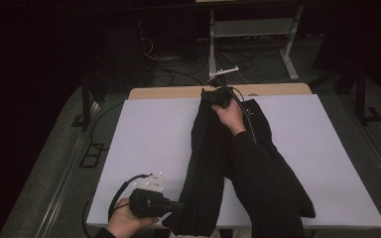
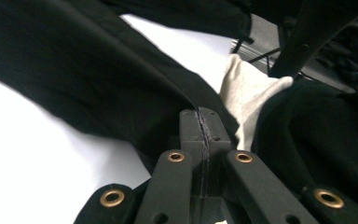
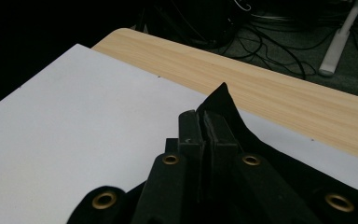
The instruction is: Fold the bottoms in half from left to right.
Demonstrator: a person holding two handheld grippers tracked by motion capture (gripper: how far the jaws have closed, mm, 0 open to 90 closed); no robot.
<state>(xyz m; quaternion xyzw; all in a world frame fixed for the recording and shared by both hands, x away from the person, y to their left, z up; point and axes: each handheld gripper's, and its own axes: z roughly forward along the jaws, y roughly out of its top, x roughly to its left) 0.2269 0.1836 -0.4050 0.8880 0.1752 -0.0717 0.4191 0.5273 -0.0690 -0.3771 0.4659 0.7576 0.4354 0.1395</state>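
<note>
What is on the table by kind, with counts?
Black garment: 1
White board: 1
Claws, left claw and right claw, each shut on the garment: 2
Total: 4

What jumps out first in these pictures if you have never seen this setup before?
A long black garment lies down the middle of a white table, dark against pale. A person pinches it at both ends: the right gripper is shut on a corner at the far edge, the left gripper on the near end. Beyond the white sheet runs a strip of bare wood, with cables tangled on the floor behind.
</note>
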